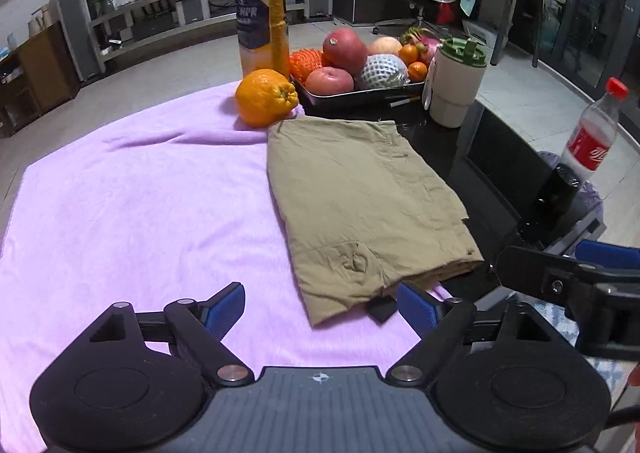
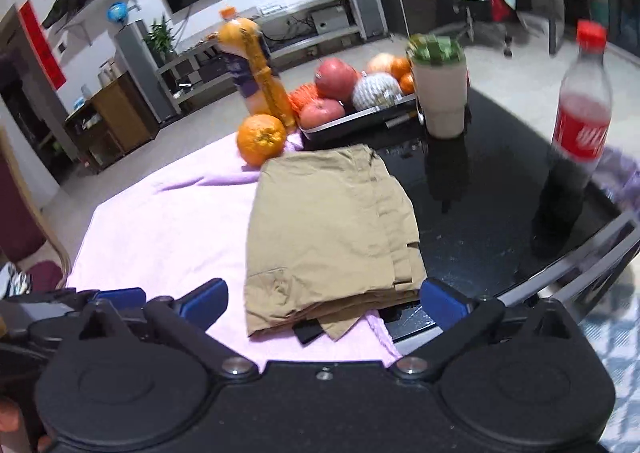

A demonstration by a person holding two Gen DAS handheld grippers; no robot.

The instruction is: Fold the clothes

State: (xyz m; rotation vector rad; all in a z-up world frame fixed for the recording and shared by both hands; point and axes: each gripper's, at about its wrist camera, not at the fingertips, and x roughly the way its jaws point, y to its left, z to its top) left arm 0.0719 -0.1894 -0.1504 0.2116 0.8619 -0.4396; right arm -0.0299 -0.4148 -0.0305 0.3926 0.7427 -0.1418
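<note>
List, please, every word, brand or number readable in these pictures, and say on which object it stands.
No text can be read with certainty.
Cola bottle: white script on its red label, too distorted to read.
Juice bottle: dark label with pale print, too small and blurred.
Beige cup: no text visible.
Tan folded garment: no text visible.

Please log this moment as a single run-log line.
left tongs open, empty | right tongs open, empty | khaki garment folded on pink towel

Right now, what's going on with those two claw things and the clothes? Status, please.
Left gripper open, right gripper open, both empty. Khaki shorts lie folded on pink towel. Orange touches the far corner.
</note>
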